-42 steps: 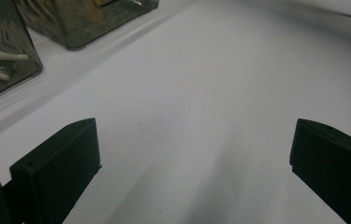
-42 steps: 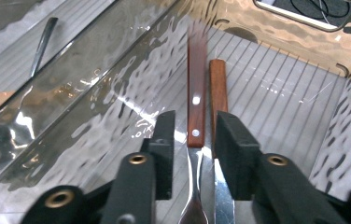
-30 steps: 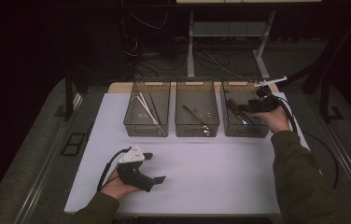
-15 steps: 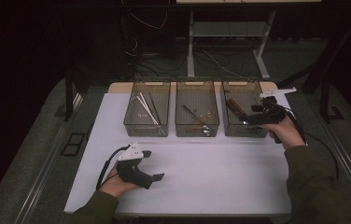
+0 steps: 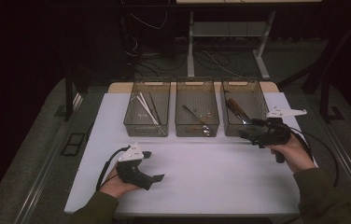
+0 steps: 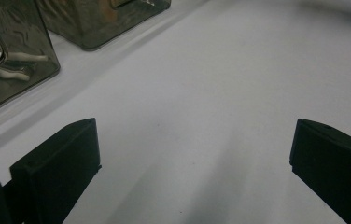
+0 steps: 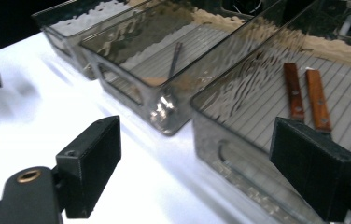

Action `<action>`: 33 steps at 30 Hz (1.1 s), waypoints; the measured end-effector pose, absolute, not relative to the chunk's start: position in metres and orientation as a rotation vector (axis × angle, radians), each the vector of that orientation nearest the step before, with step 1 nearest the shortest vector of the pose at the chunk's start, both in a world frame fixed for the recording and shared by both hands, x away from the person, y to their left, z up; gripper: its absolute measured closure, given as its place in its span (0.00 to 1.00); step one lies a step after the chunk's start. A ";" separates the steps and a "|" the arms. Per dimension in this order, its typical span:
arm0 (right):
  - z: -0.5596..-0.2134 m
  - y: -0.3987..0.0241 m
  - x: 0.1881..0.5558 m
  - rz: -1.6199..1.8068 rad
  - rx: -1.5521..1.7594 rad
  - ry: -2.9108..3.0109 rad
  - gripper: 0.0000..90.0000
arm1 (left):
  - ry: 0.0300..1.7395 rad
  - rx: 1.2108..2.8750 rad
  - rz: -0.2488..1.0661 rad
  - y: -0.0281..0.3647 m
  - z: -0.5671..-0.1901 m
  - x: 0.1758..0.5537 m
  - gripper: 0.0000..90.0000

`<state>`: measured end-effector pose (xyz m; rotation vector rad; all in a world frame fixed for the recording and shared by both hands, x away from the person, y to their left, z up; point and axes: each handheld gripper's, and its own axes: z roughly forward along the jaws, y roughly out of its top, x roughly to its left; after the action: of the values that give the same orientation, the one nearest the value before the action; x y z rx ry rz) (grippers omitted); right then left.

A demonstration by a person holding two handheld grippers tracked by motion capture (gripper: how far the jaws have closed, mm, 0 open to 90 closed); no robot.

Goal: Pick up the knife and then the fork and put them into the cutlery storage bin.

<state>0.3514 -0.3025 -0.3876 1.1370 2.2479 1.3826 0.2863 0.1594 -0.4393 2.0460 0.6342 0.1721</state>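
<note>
Three smoky clear bins stand in a row at the back of the white table point(image 5: 201, 172). White utensils point(image 5: 145, 108) lie in the left bin point(image 5: 146, 126). The middle bin point(image 5: 197, 128) holds a metal spoon point(image 7: 171, 60), and the right bin point(image 5: 257, 93) holds wood-handled knives point(image 7: 306, 98). My right gripper point(image 5: 248, 130) hovers just in front of the right bin, open and pointing left. Its jaws have just been opening and nothing is between them. My left gripper point(image 5: 152, 165) rests at the table's front left, open and empty. In the left gripper view, bare table shows between its jaws.
The bins' front walls point(image 7: 229, 121) rise close before my right gripper point(image 7: 211, 172). Black cables trail from both grippers. The table's right edge point(image 5: 304, 140) runs beside the right hand. Dark floor, table legs and cables lie behind the bins.
My right gripper has come back from over the right bin toward the person and now sits in front of that bin. The left gripper has stayed put.
</note>
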 end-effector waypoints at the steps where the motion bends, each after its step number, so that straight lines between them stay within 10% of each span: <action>1: -0.389 -0.303 0.348 1.386 1.127 2.249 0.18 | 0.636 2.044 0.171 0.160 -0.439 0.286 0.00; 33: -0.445 -0.286 0.264 1.404 1.013 2.408 0.14 | 0.642 2.041 0.172 0.159 -0.439 0.284 0.01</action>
<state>0.2638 -0.2862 -0.4452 1.0131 2.4080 1.4041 0.2838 0.1590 -0.4388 2.0407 0.6420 0.1716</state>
